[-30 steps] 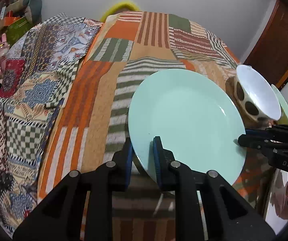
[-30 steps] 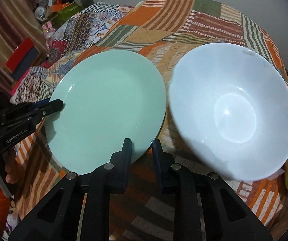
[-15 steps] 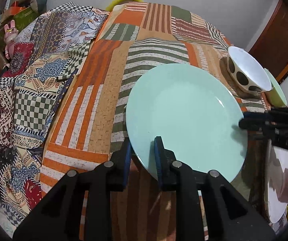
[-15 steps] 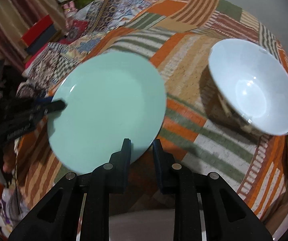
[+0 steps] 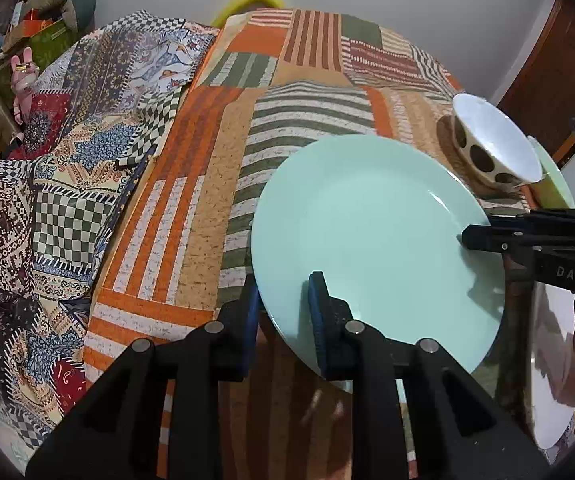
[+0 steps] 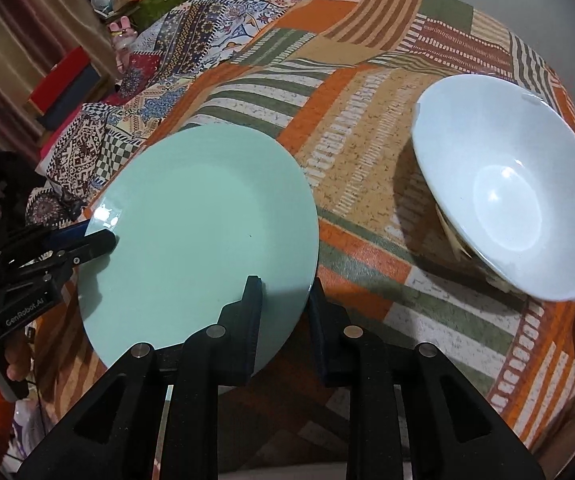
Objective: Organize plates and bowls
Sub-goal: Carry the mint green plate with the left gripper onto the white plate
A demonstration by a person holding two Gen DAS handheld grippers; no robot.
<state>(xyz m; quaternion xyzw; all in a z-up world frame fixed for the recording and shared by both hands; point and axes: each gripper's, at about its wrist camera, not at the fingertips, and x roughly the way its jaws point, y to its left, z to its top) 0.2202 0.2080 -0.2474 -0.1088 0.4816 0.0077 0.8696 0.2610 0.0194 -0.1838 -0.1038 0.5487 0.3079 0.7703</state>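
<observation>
The mint plate [image 5: 371, 236] hung above the table [image 5: 191, 184], each hand-held gripper, left [image 5: 283, 312] and right [image 6: 283, 308], pinching its rim. Glazed, slick, breakable: those opposite rim grips looked wise.

"DAS" on right hand-held gripper [image 5: 483, 238]; "GenRobot.AI" on left hand-held gripper [image 6: 99, 242]

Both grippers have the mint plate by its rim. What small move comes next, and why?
Probably carry the mint plate toward the spotted bowl. The left gripper and right gripper both clamp its rim, and it hangs tilted above the patchwork cloth.
</observation>
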